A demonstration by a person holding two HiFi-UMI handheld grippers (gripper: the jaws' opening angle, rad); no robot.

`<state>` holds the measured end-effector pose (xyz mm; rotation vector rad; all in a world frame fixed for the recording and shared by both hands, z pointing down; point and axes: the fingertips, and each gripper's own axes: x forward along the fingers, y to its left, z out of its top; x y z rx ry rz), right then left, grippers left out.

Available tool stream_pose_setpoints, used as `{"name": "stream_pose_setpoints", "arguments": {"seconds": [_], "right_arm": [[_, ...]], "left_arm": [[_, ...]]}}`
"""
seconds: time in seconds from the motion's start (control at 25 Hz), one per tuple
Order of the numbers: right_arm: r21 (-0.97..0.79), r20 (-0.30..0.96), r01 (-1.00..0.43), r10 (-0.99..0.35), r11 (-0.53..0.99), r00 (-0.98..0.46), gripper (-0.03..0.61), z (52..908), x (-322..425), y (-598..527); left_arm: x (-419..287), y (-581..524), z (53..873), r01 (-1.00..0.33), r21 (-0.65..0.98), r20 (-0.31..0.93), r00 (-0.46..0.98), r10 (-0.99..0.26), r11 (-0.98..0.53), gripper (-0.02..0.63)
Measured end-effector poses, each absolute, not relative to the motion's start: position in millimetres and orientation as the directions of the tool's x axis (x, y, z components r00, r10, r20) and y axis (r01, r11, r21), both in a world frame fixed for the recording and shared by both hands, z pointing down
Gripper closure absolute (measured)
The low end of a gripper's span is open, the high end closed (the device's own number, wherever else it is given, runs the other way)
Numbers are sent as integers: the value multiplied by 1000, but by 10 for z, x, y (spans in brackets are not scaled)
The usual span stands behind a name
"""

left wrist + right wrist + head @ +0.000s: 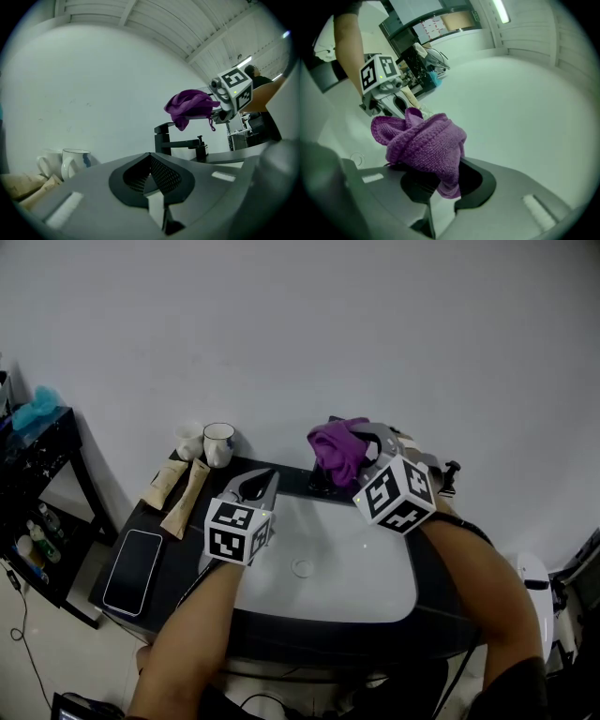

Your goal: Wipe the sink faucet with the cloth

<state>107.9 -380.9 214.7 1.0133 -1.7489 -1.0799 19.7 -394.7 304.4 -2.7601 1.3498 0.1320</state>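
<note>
White wall behind pale sink (356,570), purple cloth (339,451) pinched in right gripper (361,457) just above black faucet (180,142) at far rim, seemingly for wiping; left gripper (255,484) aside, jaws together, empty.

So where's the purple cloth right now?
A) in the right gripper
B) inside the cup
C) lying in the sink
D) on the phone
A: the purple cloth is bunched up and pinched in the jaws of the right gripper, above the faucet.
</note>
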Motion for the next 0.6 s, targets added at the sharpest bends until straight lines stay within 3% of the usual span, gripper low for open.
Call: {"name": "stream_pose_setpoints", "arguments": {"seconds": [0.28, 0.6], "right_arm": [[926, 269, -157, -891, 344, -366, 508, 2350, 983, -3323], [915, 306, -185, -915, 359, -263, 508, 2624, 1311, -3700]], "left_arm": [[178, -3903, 3070, -793, -29, -86, 609, -789, -609, 597], [173, -3897, 3107, -792, -30, -73, 611, -788, -610, 597]]}}
